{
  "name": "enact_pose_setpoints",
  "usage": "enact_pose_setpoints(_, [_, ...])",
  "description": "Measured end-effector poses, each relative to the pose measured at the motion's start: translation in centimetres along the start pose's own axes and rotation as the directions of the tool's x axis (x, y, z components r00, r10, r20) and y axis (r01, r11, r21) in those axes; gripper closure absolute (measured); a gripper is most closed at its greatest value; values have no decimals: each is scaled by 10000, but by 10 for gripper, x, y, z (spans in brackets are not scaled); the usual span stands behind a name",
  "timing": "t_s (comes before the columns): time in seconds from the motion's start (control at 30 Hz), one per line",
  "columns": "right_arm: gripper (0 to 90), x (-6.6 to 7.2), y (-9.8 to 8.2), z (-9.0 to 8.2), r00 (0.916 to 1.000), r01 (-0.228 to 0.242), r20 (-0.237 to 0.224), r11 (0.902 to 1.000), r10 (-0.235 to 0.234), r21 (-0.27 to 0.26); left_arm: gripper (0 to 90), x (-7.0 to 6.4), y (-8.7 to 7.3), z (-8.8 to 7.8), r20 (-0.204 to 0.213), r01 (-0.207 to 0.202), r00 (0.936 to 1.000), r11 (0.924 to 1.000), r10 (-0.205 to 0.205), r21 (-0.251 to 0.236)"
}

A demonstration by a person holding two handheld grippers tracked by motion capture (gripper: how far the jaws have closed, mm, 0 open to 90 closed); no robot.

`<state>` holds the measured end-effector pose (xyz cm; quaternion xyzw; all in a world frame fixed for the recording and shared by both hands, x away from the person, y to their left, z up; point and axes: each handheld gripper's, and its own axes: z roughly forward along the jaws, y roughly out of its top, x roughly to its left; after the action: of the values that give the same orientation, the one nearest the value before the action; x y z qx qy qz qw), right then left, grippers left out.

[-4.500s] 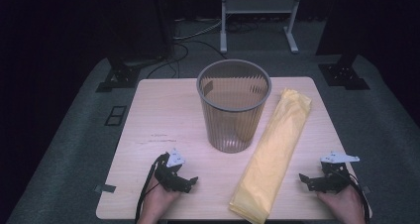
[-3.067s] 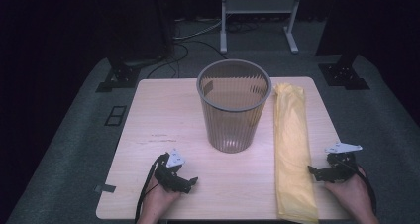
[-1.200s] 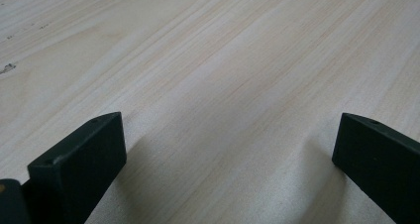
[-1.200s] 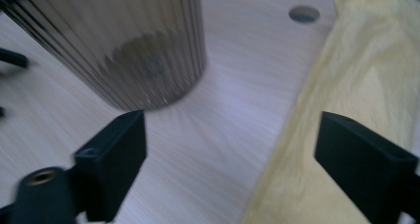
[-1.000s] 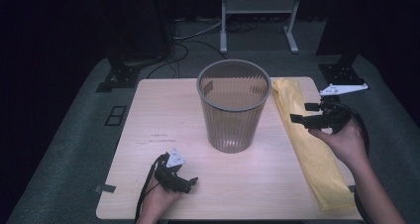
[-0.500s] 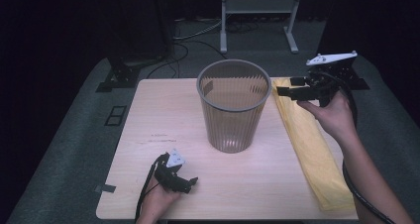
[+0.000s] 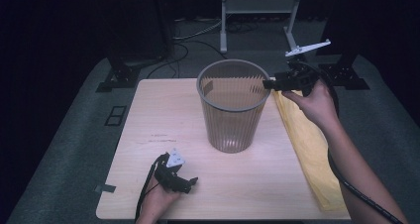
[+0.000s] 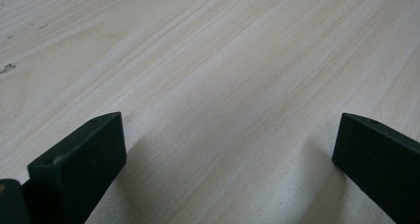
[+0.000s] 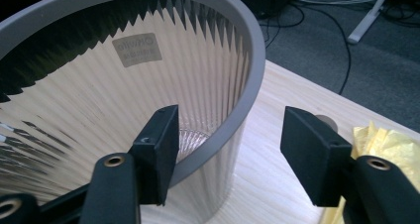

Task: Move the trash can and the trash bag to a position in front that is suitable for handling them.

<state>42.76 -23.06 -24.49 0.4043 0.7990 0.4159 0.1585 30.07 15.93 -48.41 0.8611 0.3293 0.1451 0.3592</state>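
A translucent ribbed waste bin [image 7: 230,130] with a grey rim [image 9: 247,45] stands upright in the middle of the wooden table [image 7: 163,115]. A folded yellow bag [image 7: 312,149] lies flat along the table's right edge; a corner of the bag [image 9: 386,140] is in the right gripper view. My right gripper [image 7: 268,84] hovers at the bin's right rim. In its own view the right gripper [image 9: 230,122] straddles the rim, one jaw inside and one outside. The jaws have just been closing, with a gap still showing. My left gripper [image 7: 190,183] rests open on the table near the front edge, and nothing lies between the jaws of the left gripper [image 8: 230,130].
Grey carpet surrounds the table. Behind it stand a white metal frame [image 7: 257,6], black stand bases [image 7: 119,78] and loose cables [image 7: 198,33]. A cable trails from my right gripper down past my forearm [image 7: 346,184].
My right hand has risen and moved left from over the yellow bag to the bin's rim. The left gripper and the bin have stayed put.
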Motion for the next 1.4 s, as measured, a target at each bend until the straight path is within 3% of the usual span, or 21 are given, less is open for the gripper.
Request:
enact_pose_setpoints(0.33, [474, 5, 5, 18, 9997, 109, -221, 9977, -95, 670, 0, 0, 0, 0, -3, -4, 10000, 10000, 4, 1])
enact_pose_setpoints(0.5, [492, 9, 5, 25, 9995, 276, 100, 9934, -289, 1113, 0, 0, 0, 0, -4, -3, 10000, 10000, 3, 1])
enact_pose_setpoints(0.63, [496, 10, 5, 23, 9992, 359, 137, 9926, -377, 1158, 0, 0, 0, 0, -4, -3, 10000, 10000, 3, 0])
enact_pose_setpoints(0.9, [513, 14, -1, 15, 9979, 641, 43, 9895, -652, 1295, 0, 0, 0, 0, -7, 9, 10000, 10000, -9, -16])
enact_pose_setpoints(1.13, [513, 18, -18, -7, 9977, 670, -211, 9888, -648, 1331, 0, 0, 0, 0, 1, 10, 10000, 10000, -10, -7])
enact_pose_setpoints(1.4, [512, 28, -34, -27, 9939, 1092, -336, 9823, -1052, 1520, 0, 0, 0, 0, 11, -33, 10000, 10000, 33, 18])
